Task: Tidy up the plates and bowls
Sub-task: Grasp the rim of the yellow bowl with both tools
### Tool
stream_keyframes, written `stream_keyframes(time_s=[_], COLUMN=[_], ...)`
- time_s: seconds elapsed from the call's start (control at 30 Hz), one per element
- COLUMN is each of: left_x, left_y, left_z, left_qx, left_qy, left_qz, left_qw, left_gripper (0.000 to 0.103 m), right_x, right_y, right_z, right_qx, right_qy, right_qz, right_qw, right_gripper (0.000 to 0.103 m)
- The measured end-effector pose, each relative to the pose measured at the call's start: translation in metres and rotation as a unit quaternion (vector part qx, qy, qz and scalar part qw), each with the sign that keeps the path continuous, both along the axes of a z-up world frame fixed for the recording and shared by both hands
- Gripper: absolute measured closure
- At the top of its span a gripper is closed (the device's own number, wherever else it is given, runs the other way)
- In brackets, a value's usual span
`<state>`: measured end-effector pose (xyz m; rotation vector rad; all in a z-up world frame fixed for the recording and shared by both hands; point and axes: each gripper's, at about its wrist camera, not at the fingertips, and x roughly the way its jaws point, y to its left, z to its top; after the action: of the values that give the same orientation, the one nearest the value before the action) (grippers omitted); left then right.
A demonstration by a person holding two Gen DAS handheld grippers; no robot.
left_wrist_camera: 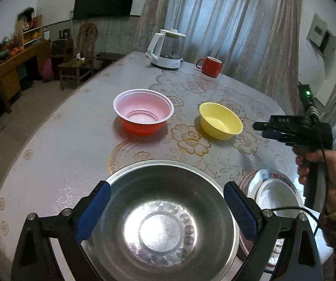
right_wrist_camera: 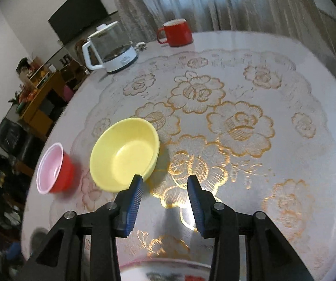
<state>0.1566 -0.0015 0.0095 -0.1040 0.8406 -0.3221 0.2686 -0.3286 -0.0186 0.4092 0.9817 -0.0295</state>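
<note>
The steel bowl (left_wrist_camera: 160,220) sits empty at the near edge of the table (left_wrist_camera: 58,164), between the spread blue pads of the left claw (left_wrist_camera: 166,208), which is released and grips nothing. Beyond the steel bowl stand an empty red bowl (left_wrist_camera: 143,114) and an empty yellow bowl (left_wrist_camera: 220,120), apart from each other. Just right of the steel bowl lie stacked white plates (left_wrist_camera: 275,194); red writing on one is unreadable. The right claw (right_wrist_camera: 165,201) hangs released beside the yellow bowl, over bare tablecloth.
</note>
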Motion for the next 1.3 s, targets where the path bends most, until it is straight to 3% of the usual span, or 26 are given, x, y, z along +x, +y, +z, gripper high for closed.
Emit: stream_keyframes(time_s=[0.27,0.37,0.4,0.5,0.8,0.87,1.0,1.2,1.3], left_x=[0.005,0.010,0.012,0.020,0.065,0.081,0.103,0.137,0.151], left_y=[-0.007,-0.012,-0.014,-0.024,-0.075,-0.092,-0.117,-0.149,-0.159], left_z=[-0.002,0.001,0.003,0.010,0.013,0.009,0.004,-0.002,-0.010], left_qx=[0.001,0.007,0.009,0.019,0.065,0.092,0.101,0.108,0.113], left_qy=[0.010,0.011,0.010,-0.001,-0.014,-0.004,0.004,0.002,0.014], left_qz=[-0.008,-0.014,-0.016,-0.025,-0.070,-0.079,-0.092,-0.107,-0.104], left_qw=[0.9999,0.9998,0.9998,0.9995,0.9953,0.9927,0.9907,0.9884,0.9881], left_gripper=[0.005,0.005,0.005,0.005,0.005,0.005,0.005,0.023,0.027], right_x=[0.037,0.047,0.049,0.051,0.045,0.044,0.043,0.042,0.042], right_y=[0.000,0.004,0.006,0.006,-0.007,-0.008,-0.008,-0.007,-0.005], right_z=[-0.027,-0.035,-0.038,-0.044,-0.053,-0.053,-0.053,-0.052,-0.051], right_qx=[0.068,0.056,0.049,0.050,0.060,0.064,0.065,0.054,0.049], right_qy=[0.025,0.038,0.041,0.042,0.044,0.044,0.041,0.038,0.039], right_qz=[-0.004,0.000,0.003,0.014,0.013,0.016,0.022,0.029,0.032], right_qw=[0.997,0.998,0.998,0.998,0.997,0.997,0.997,0.997,0.998], right_gripper=[0.064,0.065,0.073,0.077,0.083,0.083,0.083,0.084,0.084])
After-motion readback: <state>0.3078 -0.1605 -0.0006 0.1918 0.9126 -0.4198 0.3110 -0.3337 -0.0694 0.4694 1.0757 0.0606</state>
